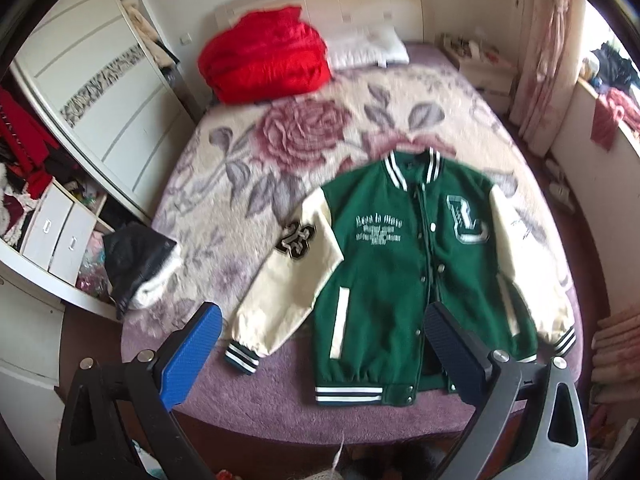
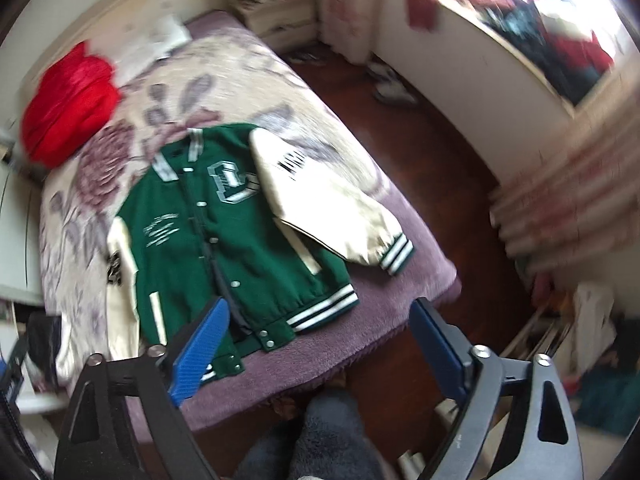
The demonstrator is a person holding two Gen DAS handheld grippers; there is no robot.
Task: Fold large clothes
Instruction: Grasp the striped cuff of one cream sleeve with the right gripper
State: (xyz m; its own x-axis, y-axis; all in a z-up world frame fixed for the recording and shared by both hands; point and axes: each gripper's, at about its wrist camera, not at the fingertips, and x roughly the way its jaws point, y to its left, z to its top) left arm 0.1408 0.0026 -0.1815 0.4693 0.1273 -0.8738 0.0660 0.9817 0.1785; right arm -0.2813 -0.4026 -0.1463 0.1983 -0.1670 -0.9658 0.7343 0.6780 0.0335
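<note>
Bedroom clutter rings a wide bed whose cover is a cream blanket printed with big mauve roses, with a plain purple band along its foot edge. On that blanket, toward the foot edge and nearer the window-side edge, lies the green varsity jacket face up and spread flat, snap front closed, collar pointing to the headboard and striped hem almost at the purple band. Its cream sleeves angle out from the shoulders; one carries a dark patch, and that striped cuff rests on the purple band. From the right wrist camera the same jacket shows its other sleeve stretched toward the bed's foot corner, close to the side edge.

At the head of the bed a crumpled red blanket sits touching a white pillow. A black garment with white fleece lining hangs over the wardrobe-side edge.

Left gripper hovers above the foot edge, its blue-padded fingers spread wide and holding nothing, the hem visible between them. Right gripper hangs off the foot edge beside the jacket's hem corner, its fingers likewise wide apart and bare; the view is motion-blurred.
</note>
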